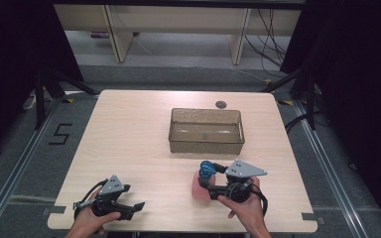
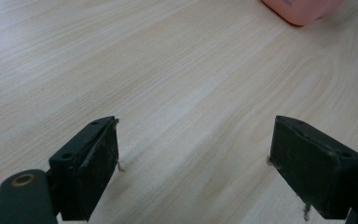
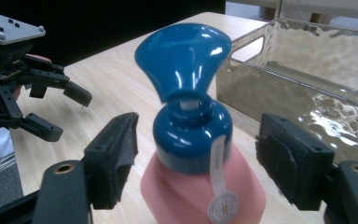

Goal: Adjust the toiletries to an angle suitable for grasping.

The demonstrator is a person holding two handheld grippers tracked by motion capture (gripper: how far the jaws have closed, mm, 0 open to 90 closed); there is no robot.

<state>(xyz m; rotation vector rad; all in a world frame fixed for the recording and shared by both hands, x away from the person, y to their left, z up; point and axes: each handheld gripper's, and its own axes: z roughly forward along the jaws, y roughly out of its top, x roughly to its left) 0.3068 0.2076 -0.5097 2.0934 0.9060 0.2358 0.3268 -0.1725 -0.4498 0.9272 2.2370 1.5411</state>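
From the high view, a pink bottle (image 1: 199,186) with a blue pump top (image 1: 208,169) stood on the light wooden desk (image 1: 129,139), toward the near edge and right of the middle. The right tool (image 1: 204,182) reached in from the right at the bottle's neck, held by the person's right hand (image 1: 243,206). A clear, brownish plastic bin (image 1: 206,131) sat farther back on the desk, apart from the bottle. The left tool (image 1: 136,207) lay low near the front left corner in the left hand (image 1: 90,220), well apart from the bottle.

In the left gripper view, the left tool (image 2: 193,163) had its jaws spread wide over bare desk (image 2: 168,84), nothing between them. A corner of the pink bottle (image 2: 303,9) showed at the top edge.

In the right gripper view, the right tool (image 3: 198,163) had its jaws spread on either side of the bottle (image 3: 191,191), level with the blue pump collar (image 3: 191,133). A gap showed on both sides, so the pads were not pressing on it. The pump head (image 3: 184,60) stood upright above the collar, and a white tag (image 3: 221,196) hung down the bottle's front. The bin (image 3: 307,88) stood just behind to the right, and the left tool (image 3: 56,112) showed farther off at the left.
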